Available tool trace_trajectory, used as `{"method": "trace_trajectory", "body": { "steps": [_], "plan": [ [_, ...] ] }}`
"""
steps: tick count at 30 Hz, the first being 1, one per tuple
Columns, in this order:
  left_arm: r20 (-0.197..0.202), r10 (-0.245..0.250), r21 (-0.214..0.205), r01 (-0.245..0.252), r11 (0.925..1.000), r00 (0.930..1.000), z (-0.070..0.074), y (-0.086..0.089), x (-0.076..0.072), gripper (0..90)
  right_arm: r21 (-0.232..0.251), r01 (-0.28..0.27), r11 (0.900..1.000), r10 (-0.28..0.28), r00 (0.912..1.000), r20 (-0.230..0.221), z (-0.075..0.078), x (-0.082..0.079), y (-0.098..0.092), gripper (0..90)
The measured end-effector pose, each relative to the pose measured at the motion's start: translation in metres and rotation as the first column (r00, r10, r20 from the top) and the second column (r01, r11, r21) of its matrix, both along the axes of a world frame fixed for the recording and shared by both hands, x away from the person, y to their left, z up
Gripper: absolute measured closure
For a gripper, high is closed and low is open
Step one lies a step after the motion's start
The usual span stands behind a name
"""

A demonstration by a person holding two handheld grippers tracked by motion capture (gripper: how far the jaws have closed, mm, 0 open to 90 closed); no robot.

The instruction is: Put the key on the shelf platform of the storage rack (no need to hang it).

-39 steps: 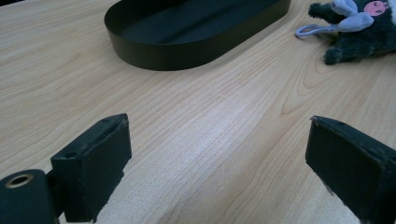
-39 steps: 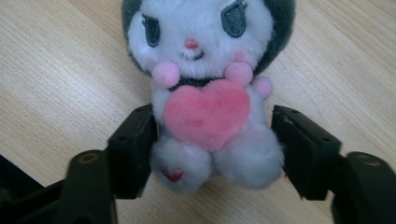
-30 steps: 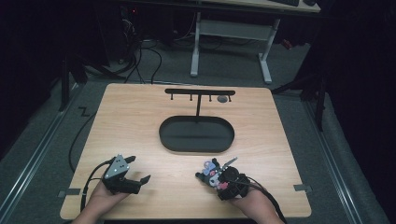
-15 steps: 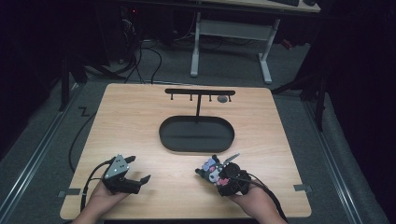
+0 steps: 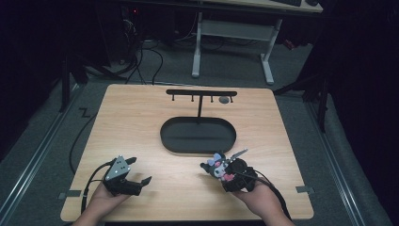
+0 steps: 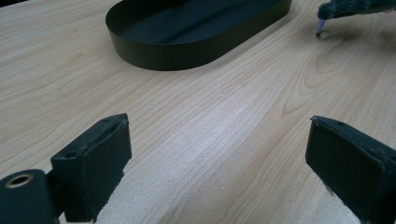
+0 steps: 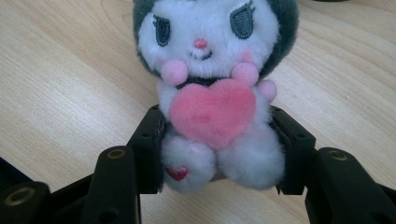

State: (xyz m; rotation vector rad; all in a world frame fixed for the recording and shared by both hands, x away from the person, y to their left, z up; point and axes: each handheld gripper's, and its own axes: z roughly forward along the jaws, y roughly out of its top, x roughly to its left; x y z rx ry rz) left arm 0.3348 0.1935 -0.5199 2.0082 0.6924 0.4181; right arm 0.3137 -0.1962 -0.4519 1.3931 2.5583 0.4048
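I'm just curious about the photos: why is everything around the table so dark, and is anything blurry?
High view: light falls on the table; the floor beyond stays dim. Right gripper view: the plush toy looks soft-focused up close. Left gripper view: the black tray is sharp, with a pale sheen on the wood.

A light wooden worktop [image 5: 141, 117] with rounded corners stands on a grey carpeted floor [image 5: 47, 132]. Past the middle of the worktop lies a black oval tray [image 5: 197, 135], its long side running across. Just behind it, toward the far edge, rises a black T-shaped rack [image 5: 201, 93] with small pegs under its crossbar; a small round dark thing hangs near the bar's right end, too small to tell. Beyond the far edge a white-legged desk [image 5: 233, 42] stands on the floor, with dark cables [image 5: 141, 61] trailing left of it. Strips of grey tape [image 5: 304, 189] mark the near corners of the worktop.
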Motion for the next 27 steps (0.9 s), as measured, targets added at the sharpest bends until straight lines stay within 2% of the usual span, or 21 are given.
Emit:
{"method": "trace_trajectory", "body": {
  "steps": [16,27],
  "plan": [
    [0.001,0.001,-0.004,-0.001,1.0,1.0,0.0,0.0,0.0,7.7,0.031,0.05,0.9983,-0.051,0.9981,0.034,0.019,0.009,-0.01,47.0],
    [0.003,0.002,-0.006,-0.002,1.0,1.0,0.0,0.001,0.0,7.7,0.034,0.073,0.9967,-0.075,0.9957,0.054,0.03,0.02,-0.013,47.1]
  ]
}}
